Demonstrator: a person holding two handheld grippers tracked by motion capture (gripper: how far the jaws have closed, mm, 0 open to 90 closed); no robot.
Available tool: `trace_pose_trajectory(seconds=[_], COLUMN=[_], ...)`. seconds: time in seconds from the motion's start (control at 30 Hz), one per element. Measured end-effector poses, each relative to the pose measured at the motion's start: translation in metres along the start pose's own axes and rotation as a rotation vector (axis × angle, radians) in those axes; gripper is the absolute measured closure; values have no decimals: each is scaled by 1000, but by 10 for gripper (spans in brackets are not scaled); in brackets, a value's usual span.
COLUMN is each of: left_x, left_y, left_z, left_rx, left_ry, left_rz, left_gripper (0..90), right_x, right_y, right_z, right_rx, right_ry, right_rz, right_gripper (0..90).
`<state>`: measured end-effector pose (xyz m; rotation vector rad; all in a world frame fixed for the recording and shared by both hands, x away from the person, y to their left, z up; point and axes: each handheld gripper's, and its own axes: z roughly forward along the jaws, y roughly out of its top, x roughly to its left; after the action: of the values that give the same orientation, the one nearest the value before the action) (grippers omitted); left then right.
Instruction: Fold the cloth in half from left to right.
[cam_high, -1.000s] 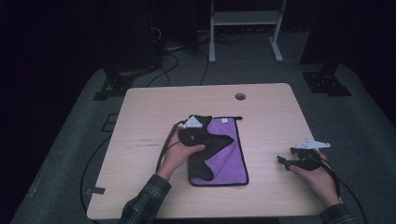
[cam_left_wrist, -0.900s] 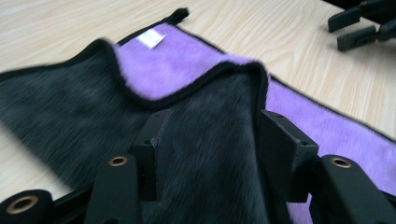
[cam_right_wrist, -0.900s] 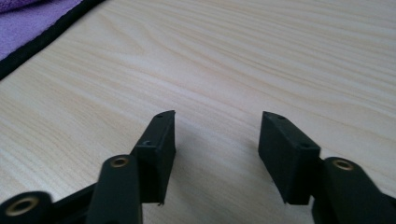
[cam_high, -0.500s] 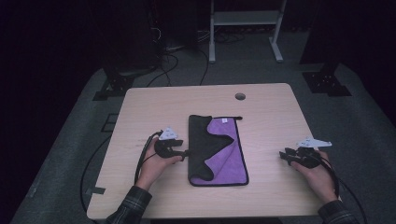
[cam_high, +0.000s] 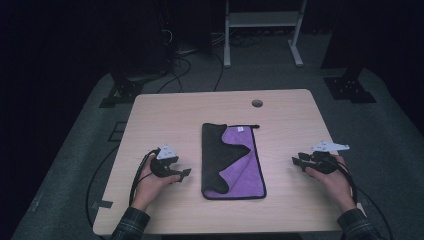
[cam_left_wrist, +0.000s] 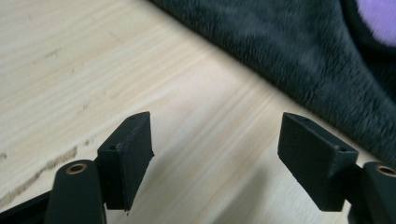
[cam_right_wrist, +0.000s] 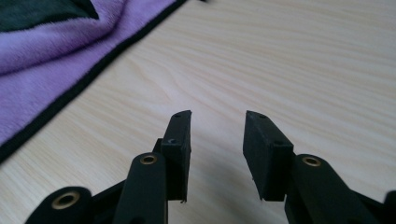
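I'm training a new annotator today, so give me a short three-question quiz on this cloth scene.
1. True or false: the left hand-held gripper is clamped on the folded purple and dark grey microfibre cloth.
2. Which lies on top along the cloth's left side: A purple, B dark grey?
3. What lies between the right hand-held gripper's jaws?

Key:
1. False; its jaws have just been opening, with nothing between them, beside the cloth.
2. B.
3. Nothing, just the bare light wooden table beneath.
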<state>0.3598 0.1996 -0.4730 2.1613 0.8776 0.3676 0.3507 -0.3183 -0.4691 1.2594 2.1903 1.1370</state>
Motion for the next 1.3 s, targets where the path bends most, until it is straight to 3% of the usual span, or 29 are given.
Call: trace_pose_trajectory(seconds=[0.1,0.3,0.43,0.67,0.87,1.3], left_x=[2,4,2,1,1,1], left_y=[-6,-9,-9,-10,-10,-9], left_z=[2,3,4,5,5,5], left_rx=[21,12,38,46,46,48], left_ry=[6,5,-28,-17,-17,-19], left_rz=[19,44,73,62,61,61], left_gripper=[202,148,19,0,0,0], right_x=[3,9,15,25,34,48], right_y=[8,24,35,55,72,102], right_z=[2,7,13,26,39,65], right_rx=[-12,-41,-55,-69,-58,-50], right_ry=[17,48,74,95,116,166], right_rz=[-6,-28,-37,-57,-102,-131], right_gripper=[611,591,569,570,557,535])
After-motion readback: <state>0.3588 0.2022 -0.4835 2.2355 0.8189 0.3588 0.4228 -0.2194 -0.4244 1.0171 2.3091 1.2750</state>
